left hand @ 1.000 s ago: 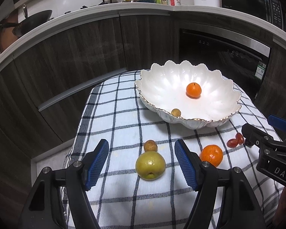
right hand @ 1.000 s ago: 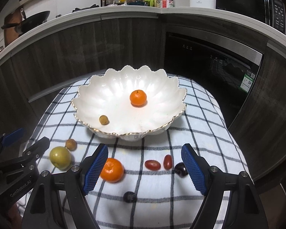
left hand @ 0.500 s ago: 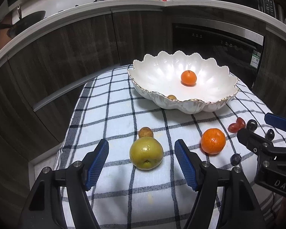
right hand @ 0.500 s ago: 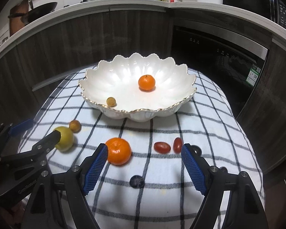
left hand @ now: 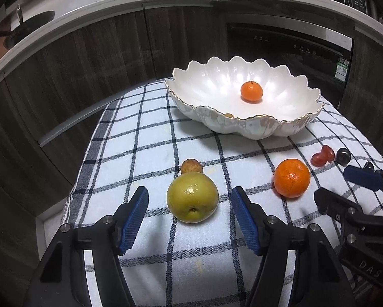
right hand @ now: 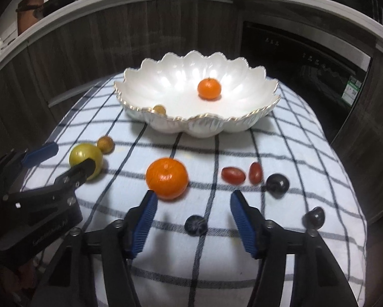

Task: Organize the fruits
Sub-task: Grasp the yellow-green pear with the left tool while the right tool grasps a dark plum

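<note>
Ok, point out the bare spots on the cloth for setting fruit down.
Free: the checked cloth left of the white bowl and beyond the small brown fruit; also the bowl's floor around its orange. Crowded: near the loose orange, red tomatoes and dark grapes.

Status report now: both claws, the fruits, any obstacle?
Left claw closing around pear, no contact. Right claw closing, empty. Small brown fruit touches pear.

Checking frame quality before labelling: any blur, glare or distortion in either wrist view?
Left wrist: sharp; glare patches on the white scalloped bowl; fisheye bends the grey countertop edge. Right wrist: motion blur smears the loose orange mandarin and the dark round berry; corners are vignetted black.
</note>
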A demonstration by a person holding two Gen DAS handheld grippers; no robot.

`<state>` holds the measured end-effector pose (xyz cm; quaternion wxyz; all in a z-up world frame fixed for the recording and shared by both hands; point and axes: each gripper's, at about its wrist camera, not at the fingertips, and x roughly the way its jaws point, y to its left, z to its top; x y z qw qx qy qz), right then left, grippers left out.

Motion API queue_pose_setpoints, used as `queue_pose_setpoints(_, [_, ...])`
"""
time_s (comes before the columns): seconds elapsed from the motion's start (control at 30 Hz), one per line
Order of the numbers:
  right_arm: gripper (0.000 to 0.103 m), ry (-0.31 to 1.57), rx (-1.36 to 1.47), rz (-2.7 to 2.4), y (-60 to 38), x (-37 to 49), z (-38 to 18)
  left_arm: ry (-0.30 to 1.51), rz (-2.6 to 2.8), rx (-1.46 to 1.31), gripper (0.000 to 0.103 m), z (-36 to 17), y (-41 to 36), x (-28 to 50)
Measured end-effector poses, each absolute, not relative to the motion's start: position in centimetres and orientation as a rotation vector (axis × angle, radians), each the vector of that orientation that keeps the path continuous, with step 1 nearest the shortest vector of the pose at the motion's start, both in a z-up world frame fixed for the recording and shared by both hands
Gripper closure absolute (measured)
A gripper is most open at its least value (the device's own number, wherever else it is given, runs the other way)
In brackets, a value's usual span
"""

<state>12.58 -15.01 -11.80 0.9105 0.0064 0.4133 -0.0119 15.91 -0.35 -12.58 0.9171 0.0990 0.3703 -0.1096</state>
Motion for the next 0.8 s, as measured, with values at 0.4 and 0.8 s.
queue_pose_setpoints(0.4, [0.055,0.923,0.030,-0.019,-15.2,12.7,-13.9,0.773,-0.214,0.213,0.046,-13.5,-0.5,17.0])
queue_pose_setpoints(0.8, [0.060,0.946,0.039,-0.015,-15.2,12.8,-14.5,0.798,-0.234,0.205,0.055,-14.3,-0.9,17.6])
